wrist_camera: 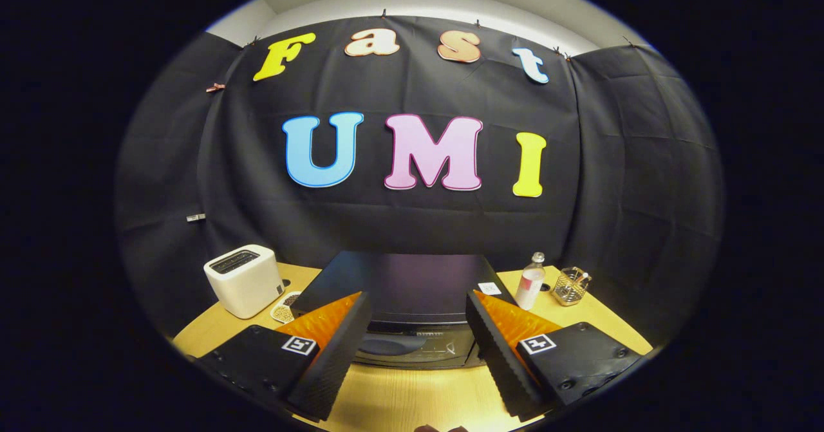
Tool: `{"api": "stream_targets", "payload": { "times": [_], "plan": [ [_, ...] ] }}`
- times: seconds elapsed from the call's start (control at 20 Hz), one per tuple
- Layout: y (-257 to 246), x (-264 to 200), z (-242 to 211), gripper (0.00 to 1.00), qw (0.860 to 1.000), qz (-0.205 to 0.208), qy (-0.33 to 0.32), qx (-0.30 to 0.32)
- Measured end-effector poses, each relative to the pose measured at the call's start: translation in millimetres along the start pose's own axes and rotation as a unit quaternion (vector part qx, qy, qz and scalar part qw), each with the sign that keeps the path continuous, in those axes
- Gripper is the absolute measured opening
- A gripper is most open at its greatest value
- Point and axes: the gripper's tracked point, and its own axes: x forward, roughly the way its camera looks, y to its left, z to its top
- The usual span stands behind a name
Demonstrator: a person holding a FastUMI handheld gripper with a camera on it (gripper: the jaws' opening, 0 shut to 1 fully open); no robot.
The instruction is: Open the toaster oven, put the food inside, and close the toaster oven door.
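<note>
Gripper view has the tool spread wide, empty, framing the closed toaster oven at twelve o'clock, seemingly to reach its door.

The gripper's spread fingers hide both front corners of the toaster oven. What fills the small dish beside the white toaster, left of the fingers, is too small to tell.

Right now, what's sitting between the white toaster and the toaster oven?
In the gripper view, a small dish of food lies between the white toaster and the toaster oven.
</note>
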Motion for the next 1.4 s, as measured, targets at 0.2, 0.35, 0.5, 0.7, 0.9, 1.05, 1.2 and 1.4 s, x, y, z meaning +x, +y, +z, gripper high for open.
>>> {"api": "stream_targets", "payload": {
  "times": [0.2,0.35,0.5,0.7,0.9,1.05,1.2,1.4],
  "plan": [
    [12,26,-27,0.98,1.0,-0.006,0.022,0.003],
    [18,41,-47,0.98,0.999,-0.008,0.045,0.014],
    [23,52,-60,0.98,0.998,-0.006,0.059,0.005],
    [20,59,-77,0.98,0.997,-0.007,0.08,-0.006],
    [25,59,-83,0.97,0.996,0.0,0.089,0.008],
    [25,56,-85,0.97,0.995,0.006,0.104,0.013],
    [24,45,-89,0.97,0.994,0.014,0.113,0.003],
    [22,24,-101,0.97,0.991,0.015,0.131,0.005]
  ]
}}
